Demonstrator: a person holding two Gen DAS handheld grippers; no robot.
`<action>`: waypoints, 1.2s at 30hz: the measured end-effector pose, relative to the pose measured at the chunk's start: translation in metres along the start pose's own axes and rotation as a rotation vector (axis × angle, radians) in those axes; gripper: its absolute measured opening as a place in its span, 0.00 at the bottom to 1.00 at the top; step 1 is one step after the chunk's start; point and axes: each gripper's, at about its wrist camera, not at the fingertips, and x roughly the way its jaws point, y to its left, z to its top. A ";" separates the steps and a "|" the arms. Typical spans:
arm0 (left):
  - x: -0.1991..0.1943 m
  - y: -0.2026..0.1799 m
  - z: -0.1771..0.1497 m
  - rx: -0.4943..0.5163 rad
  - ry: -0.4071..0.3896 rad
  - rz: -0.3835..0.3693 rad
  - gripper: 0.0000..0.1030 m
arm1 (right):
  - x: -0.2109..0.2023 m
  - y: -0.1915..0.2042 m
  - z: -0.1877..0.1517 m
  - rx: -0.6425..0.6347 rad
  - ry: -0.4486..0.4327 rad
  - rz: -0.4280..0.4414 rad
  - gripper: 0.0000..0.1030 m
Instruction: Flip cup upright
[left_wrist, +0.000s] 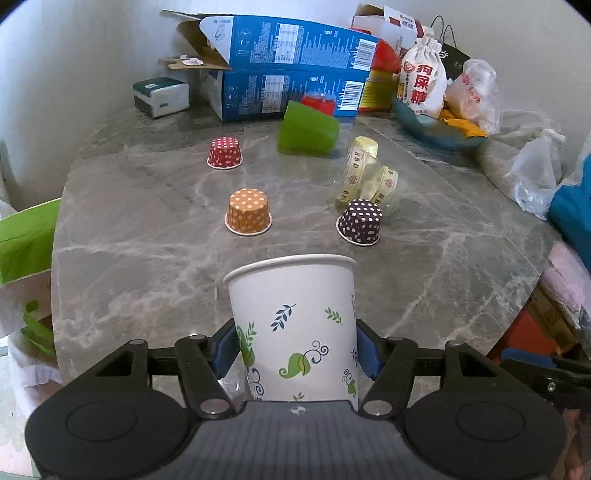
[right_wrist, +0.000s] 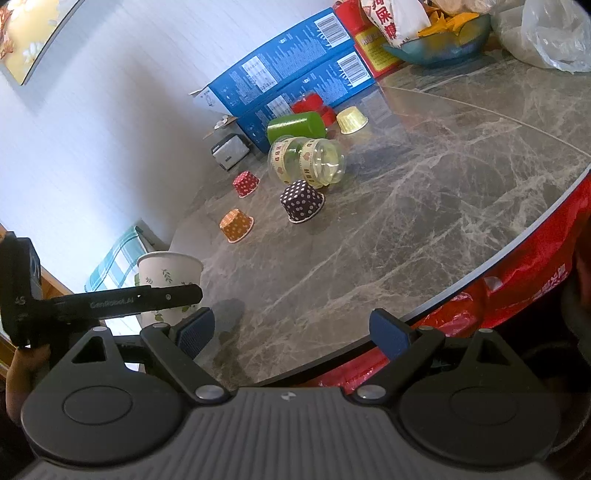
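The left claw (left_wrist: 297, 356) is clamped on the white leaf-print paper cup (left_wrist: 295, 325), its blue pads (left_wrist: 365, 354) pressed to either side of the lower wall; the cup stands mouth-up at the near edge of the grey marble worktop (left_wrist: 147, 258); from the right wrist view the same cup (right_wrist: 168, 275) sits at far left, partly behind the left tool's black arm; the right claw (right_wrist: 293, 334) hangs wide apart with nothing between its pads, over the worktop's near rim; farther back an orange dotted cup (left_wrist: 248, 211), a red dotted cup (left_wrist: 224, 152) and a dark dotted cup (left_wrist: 359, 221) rest mouth-down; a green cup (left_wrist: 307, 128) and a clear banded cup (left_wrist: 365, 177) lie on their sides.
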 end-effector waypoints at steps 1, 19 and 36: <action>-0.001 0.000 0.001 0.001 -0.005 -0.001 0.65 | 0.001 0.001 0.000 -0.003 -0.001 -0.002 0.89; -0.002 -0.031 0.007 0.047 -0.661 0.068 0.64 | 0.005 -0.003 0.001 0.014 -0.035 -0.051 0.89; 0.039 -0.026 -0.012 0.045 -0.449 0.121 0.64 | 0.002 -0.010 -0.006 0.028 -0.058 -0.039 0.89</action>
